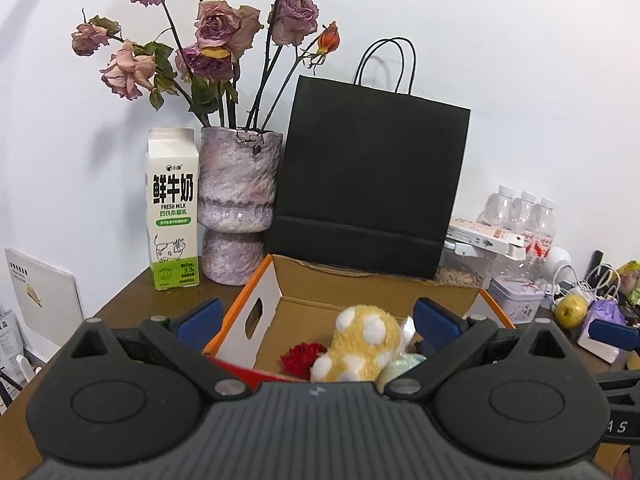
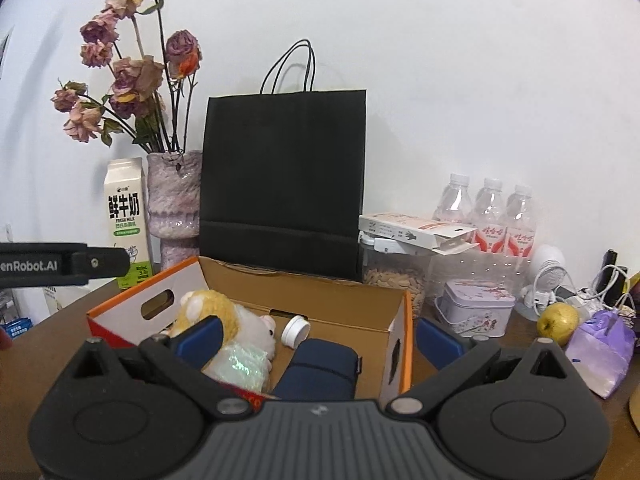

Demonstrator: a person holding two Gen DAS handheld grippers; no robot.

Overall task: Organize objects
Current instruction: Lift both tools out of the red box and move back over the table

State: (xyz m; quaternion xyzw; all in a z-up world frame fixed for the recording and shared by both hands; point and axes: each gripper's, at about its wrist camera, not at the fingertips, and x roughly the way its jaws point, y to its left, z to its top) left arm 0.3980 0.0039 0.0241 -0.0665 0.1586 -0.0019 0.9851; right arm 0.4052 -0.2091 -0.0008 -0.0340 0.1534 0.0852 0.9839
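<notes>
Standing against the white wall, the black bag (image 1: 372, 184) is the biggest thing on the table (image 2: 60, 320), upright with its handles up. Just in front of it sits the open box (image 2: 344, 304), cardboard with orange edges and a hand slot in its left wall. To the bag's left stand the vase (image 1: 238, 204) of dried roses (image 1: 224, 28) and, beside it, the milk carton (image 1: 173, 208).

Both claws hang over the box's near side, spread wide and holding nothing: the left gripper (image 1: 318, 318) above the box's left half, the right gripper (image 2: 318, 334) straddling the box's right wall, one finger inside and one outside.

Inside the box, a navy pouch (image 2: 320, 368) lies at the near right; a yellow-and-white plush (image 1: 364, 340) lies at the left, on a shiny packet (image 2: 240, 366), with a red thing (image 1: 298, 358) beside it. A small white jar (image 2: 295, 330) lies on its side near the back.

Right of the box: three bottles (image 2: 486, 212), a jar of seeds (image 2: 394, 276), a tin (image 2: 476, 308), a purple bag (image 2: 600, 348) and a pear (image 2: 557, 319).
</notes>
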